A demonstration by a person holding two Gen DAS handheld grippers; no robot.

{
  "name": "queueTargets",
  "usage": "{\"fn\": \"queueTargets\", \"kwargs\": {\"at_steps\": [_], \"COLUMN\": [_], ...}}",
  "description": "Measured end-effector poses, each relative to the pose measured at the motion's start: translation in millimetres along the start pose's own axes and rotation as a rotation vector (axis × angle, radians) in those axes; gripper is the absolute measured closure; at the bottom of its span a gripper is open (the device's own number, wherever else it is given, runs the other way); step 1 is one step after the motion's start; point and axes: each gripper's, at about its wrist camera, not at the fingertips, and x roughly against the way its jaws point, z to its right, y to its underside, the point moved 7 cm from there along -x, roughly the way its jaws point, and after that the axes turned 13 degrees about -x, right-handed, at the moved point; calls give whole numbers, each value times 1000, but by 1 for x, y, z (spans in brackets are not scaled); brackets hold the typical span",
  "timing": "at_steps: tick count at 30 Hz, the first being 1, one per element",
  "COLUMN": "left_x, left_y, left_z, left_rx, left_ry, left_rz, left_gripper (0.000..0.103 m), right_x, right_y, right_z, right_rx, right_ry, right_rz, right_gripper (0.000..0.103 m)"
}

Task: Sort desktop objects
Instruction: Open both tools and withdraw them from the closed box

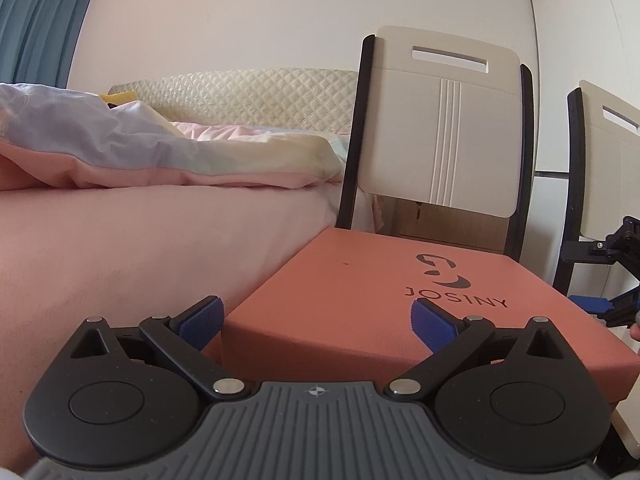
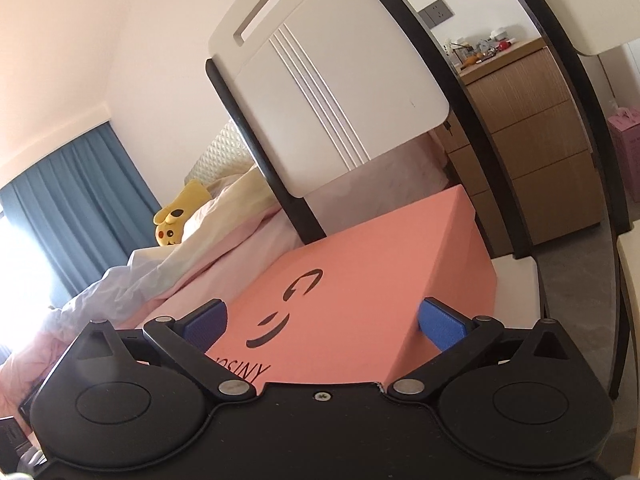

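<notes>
On the white seat of the cream-and-black dining chair sits the task's thing, a large salmon-pink cardboard box printed JOSINY, and you have a tool at each end of it. Its far end is close to the chair back, and its left side runs along the pink-sheeted bed with the rumpled pastel duvet.

Such a broad, smooth lid is the main worry. Your right tool stands spread as wide as it goes, with the near corner of the box between its blue pads, and I cannot tell whether those pads bear on the cardboard or merely frame it. Lift from there and the box may pivot on that corner and slide off the seat's front edge onto the grey floor.

Your left tool is also spread wide across the opposite near corner; again, contact is not clear. If you close either tool hard, the thin walls could buckle or the lid could pop loose.

Uneven lifting is the next risk: one end rising first would tip the box towards the bed or against the chair back.

Watch also the second chair at the right, near enough for your right tool's linkage to knock it.
</notes>
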Motion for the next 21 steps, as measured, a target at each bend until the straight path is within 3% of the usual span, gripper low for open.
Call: {"fn": "queueTargets", "kwargs": {"at_steps": [2, 5, 8, 16, 21], "left_x": [1, 2, 2, 3, 4], "left_y": [0, 0, 1, 2, 3], "left_z": [-1, -2, -4, -4, -4], "left_rx": [6, 17, 30, 39, 42], "left_ry": [10, 21, 33, 52, 61], "left_rz": [2, 6, 4, 6, 8], "left_gripper": [2, 2, 2, 2, 2], "right_x": [-7, -19, -28, -35, -27], "right_y": [0, 5, 3, -14, -26], "right_z": [-7, -16, -14, 9, 23], "right_rx": [-19, 46, 15, -38, -65], "right_ry": [-68, -54, -87, -48, 30], "right_rz": [-29, -43, -41, 54, 207], "right_gripper": [7, 7, 13, 10, 3]}}
